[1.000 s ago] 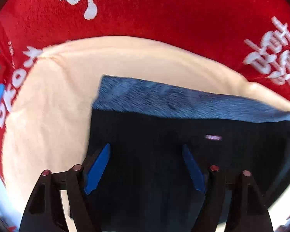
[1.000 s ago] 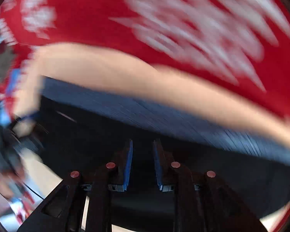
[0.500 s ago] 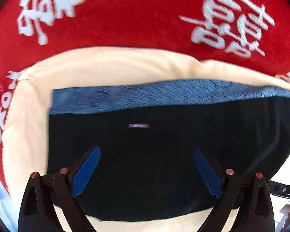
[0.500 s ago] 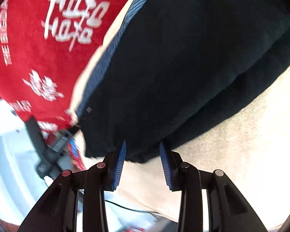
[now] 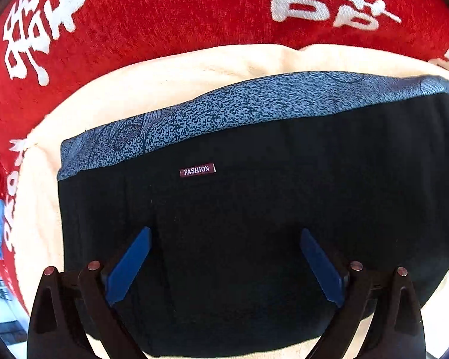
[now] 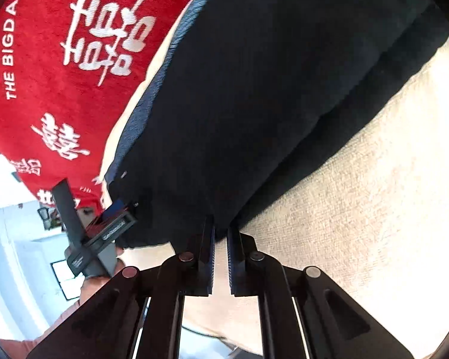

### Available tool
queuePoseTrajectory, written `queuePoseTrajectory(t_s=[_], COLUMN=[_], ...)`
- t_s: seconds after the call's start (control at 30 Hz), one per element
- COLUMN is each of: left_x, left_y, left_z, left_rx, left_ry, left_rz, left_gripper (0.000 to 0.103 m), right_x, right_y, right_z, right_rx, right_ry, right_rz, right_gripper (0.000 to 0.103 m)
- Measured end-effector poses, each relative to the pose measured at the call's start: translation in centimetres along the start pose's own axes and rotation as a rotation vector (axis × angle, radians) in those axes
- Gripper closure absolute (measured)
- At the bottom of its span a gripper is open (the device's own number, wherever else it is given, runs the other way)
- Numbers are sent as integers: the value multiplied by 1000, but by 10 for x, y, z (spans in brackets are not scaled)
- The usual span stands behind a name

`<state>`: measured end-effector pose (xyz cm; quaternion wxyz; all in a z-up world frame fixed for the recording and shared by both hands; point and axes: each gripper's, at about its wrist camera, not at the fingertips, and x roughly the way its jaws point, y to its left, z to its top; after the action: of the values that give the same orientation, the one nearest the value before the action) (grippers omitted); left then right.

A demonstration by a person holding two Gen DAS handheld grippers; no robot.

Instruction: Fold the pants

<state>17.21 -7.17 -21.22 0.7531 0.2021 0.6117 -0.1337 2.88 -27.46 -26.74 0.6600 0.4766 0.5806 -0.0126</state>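
The black pants [image 5: 254, 209] lie folded flat on a cream cloth [image 5: 164, 83], with a blue patterned waistband [image 5: 224, 104] along the far edge and a small "FASHION" tag [image 5: 197, 170]. My left gripper [image 5: 224, 264] is open, its blue pads spread wide just above the black fabric. In the right wrist view the pants [image 6: 269, 89] run up and right. My right gripper [image 6: 221, 230] is shut on the near folded edge of the pants. The left gripper [image 6: 110, 224] shows at the pants' left corner.
A red plush blanket [image 5: 164, 15] with white characters lies beyond the cream cloth, also in the right wrist view [image 6: 60, 59]. Bare cream cloth [image 6: 359, 194] spreads to the right of the pants. A bright room floor [image 6: 15, 239] lies past the left edge.
My right gripper has narrowed from slightly open to closed on the pants' near edge. My left gripper has stayed open and shifted a little over the fabric.
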Motion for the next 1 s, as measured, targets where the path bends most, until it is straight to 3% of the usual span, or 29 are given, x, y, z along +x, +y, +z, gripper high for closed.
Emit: queuePoseTrajectory(t_s=[0.1, 0.27, 0.33, 0.4, 0.43, 0.5, 0.53, 0.6, 0.77, 0.87, 0.93, 1.0], left_x=[-12, -41, -41, -30, -23, -23, -24, -23, -29, -31, -30, -31], left_y=[-5, -54, -91, -119, -131, -138, -139, -138, -145, -143, -143, -133], left_z=[1, 16, 28, 32, 30, 24, 23, 23, 8, 19, 19, 11], left_rx=[-16, -35, -11, 17, 29, 0, -4, -28, 11, 8, -3, -7], left_ry=[26, -11, -10, 24, 50, 21, 18, 25, 15, 15, 20, 25], left_rz=[-24, -145, -179, -184, -181, -168, -170, -182, -140, -124, -128, -130], left_gripper=[4, 4, 4, 4, 4, 4, 4, 4, 4, 4, 4, 4], right_x=[-35, -85, -82, -69, -72, -90, -102, -114, -121, -122, -125, -126], right_y=[5, 13, 15, -2, -10, -25, -34, -53, -88, -98, -104, -103], right_z=[3, 47, 67, 74, 71, 57, 51, 50, 69, 76, 76, 73], right_rx=[-85, -201, -271, -279, -245, -176, -136, -43, 135, 223, 252, 238], right_ry=[-14, -179, -179, -106, -98, -130, -160, -195, -257, -275, -276, -285], right_rz=[-96, -228, -343, -447, -408, -305, -281, -209, -54, 20, 36, 23], right_gripper=[85, 85, 85, 84, 84, 81, 77, 59, 59, 59, 98, 98])
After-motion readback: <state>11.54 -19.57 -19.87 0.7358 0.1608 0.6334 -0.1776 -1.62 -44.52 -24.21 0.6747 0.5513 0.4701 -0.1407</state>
